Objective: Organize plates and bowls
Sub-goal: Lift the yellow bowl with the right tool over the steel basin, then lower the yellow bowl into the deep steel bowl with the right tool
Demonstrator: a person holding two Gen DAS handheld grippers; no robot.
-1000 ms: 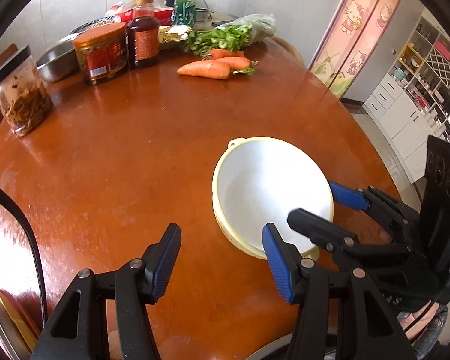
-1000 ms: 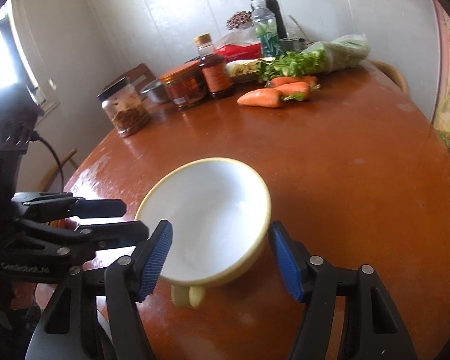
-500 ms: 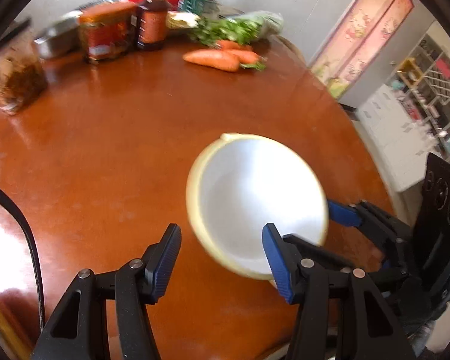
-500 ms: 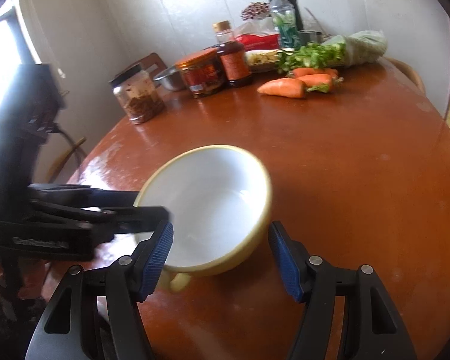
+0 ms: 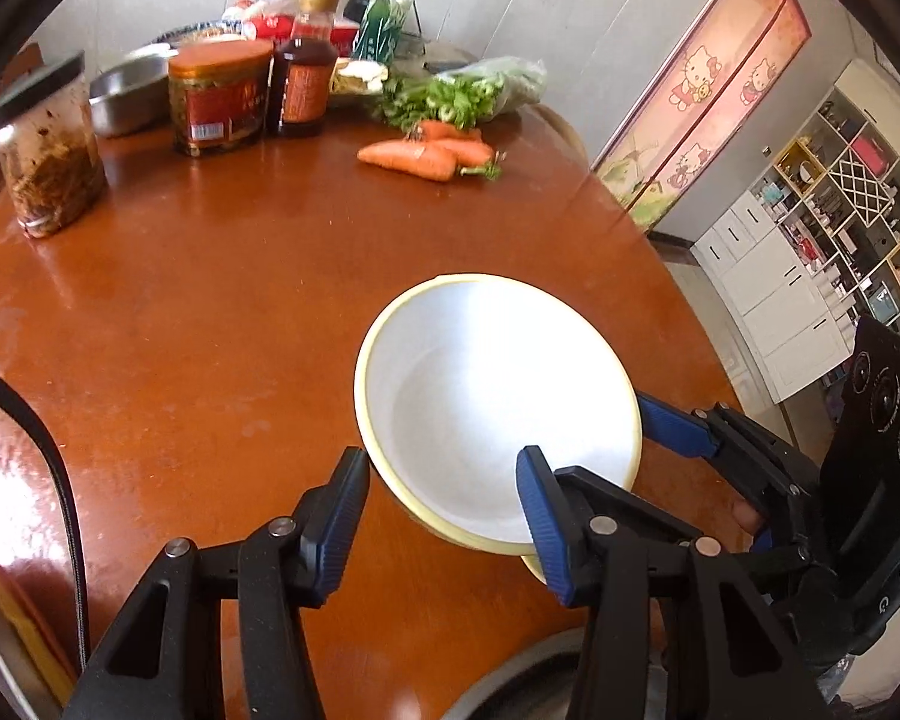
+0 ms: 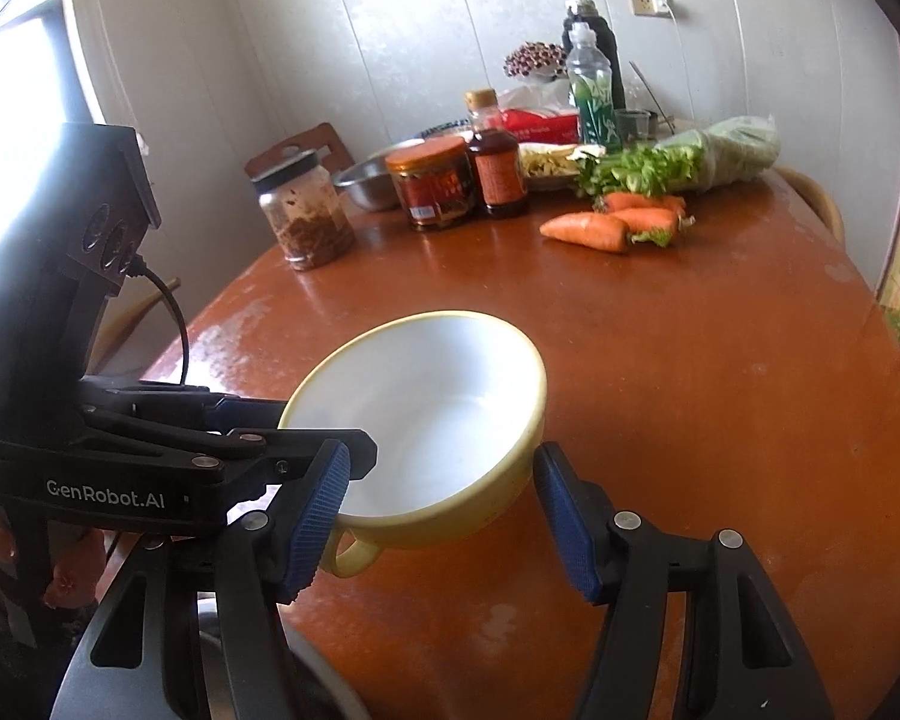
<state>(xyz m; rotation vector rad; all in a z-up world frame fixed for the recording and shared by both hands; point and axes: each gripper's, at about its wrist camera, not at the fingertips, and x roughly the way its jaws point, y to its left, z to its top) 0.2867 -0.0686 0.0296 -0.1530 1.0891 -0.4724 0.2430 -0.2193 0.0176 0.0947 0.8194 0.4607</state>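
A yellow bowl with a white inside (image 5: 498, 408) (image 6: 432, 414) and a loop handle (image 6: 348, 552) hangs tilted above the near part of the brown round table (image 5: 210, 300). Both grippers flank it. My left gripper (image 5: 444, 510) is open, its fingers straddling the bowl's near rim. My right gripper (image 6: 438, 516) is open, its fingers on either side of the bowl's near side and handle. Whether any finger touches the bowl I cannot tell. The left gripper also shows in the right wrist view (image 6: 258, 426), reaching the bowl's left rim.
At the table's far side stand a glass jar (image 5: 48, 150), a red-lidded jar (image 5: 219, 96), a sauce bottle (image 5: 303, 78), a steel bowl (image 5: 126, 93), carrots (image 5: 426, 153) and bagged greens (image 5: 468, 90). A grey rim (image 5: 510, 684) lies below the table's near edge.
The bowl rose off the table, tilted, and came closer between both grippers. Both grippers stayed open around it.
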